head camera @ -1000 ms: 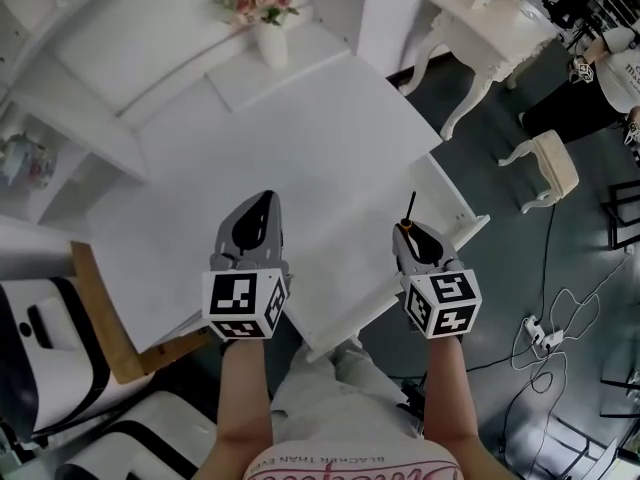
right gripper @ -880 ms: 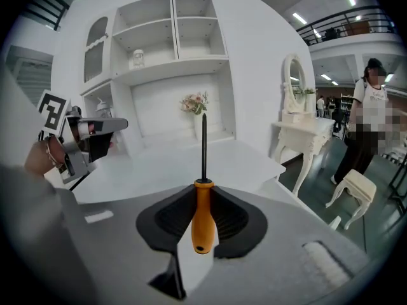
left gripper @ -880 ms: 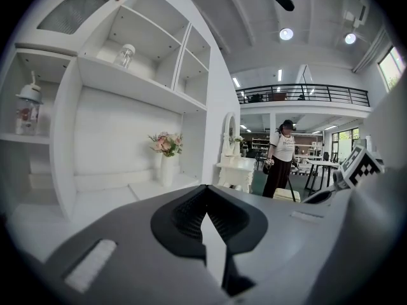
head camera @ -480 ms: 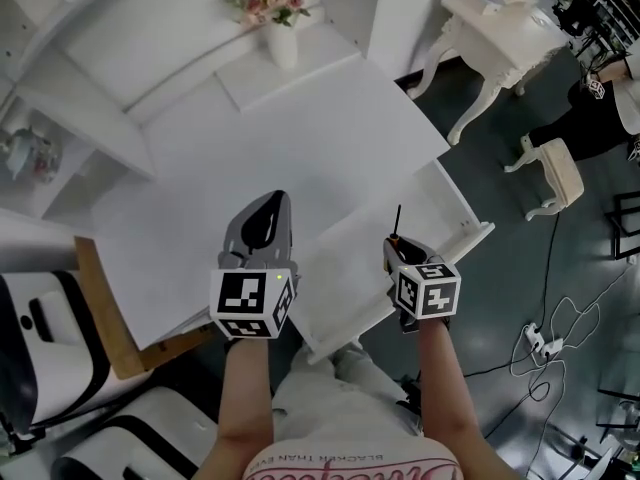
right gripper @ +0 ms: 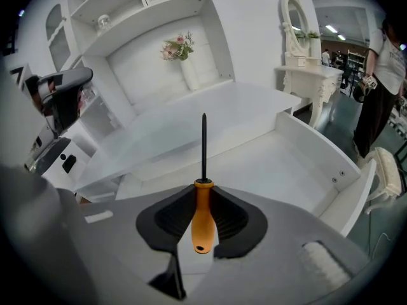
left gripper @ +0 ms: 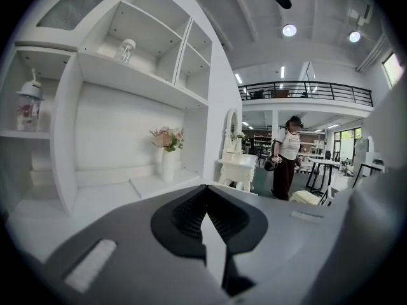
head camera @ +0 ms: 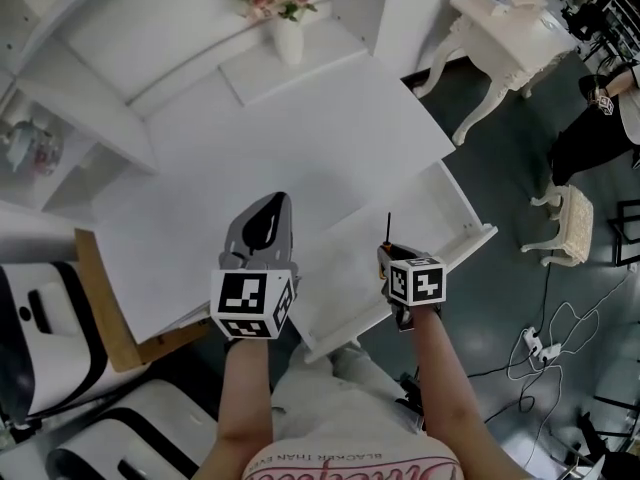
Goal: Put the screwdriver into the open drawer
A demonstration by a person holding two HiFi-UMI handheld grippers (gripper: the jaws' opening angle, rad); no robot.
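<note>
Screwdriver point(right gripper: 203, 218), with a smooth, rounded orange handle and a thin, round black shaft, is sitting clamped between the ribbed black pads point(right gripper: 170, 218) of the right tool point(head camera: 386, 254). Its shaft is sticking straight out past the tips and pointing down over the open drawer point(head camera: 478, 236). That drawer is a shallow white box with a flat matte floor and low straight walls, and two small dark fastener dots are showing on the inside of its front wall. It is standing pulled out from under a smooth white counter point(head camera: 300, 128). The left tool point(head camera: 266, 208), a grey moulded shell tapering to a blunt nose, is hovering above the counter's near edge with its jaws together and nothing between them. A cube point(head camera: 416, 280) printed with black-and-white squares is riding on the back of the right tool. On the far side of the counter a plain white vase point(head camera: 288, 40) is holding pale flowers. The pads are covering the sides of the handle, the shaft's tip is too small to read, and no view is settling whether it is touching the drawer floor. The right tool and forearm point(head camera: 432, 368) are hiding the drawer's near corner in the head view.
</note>
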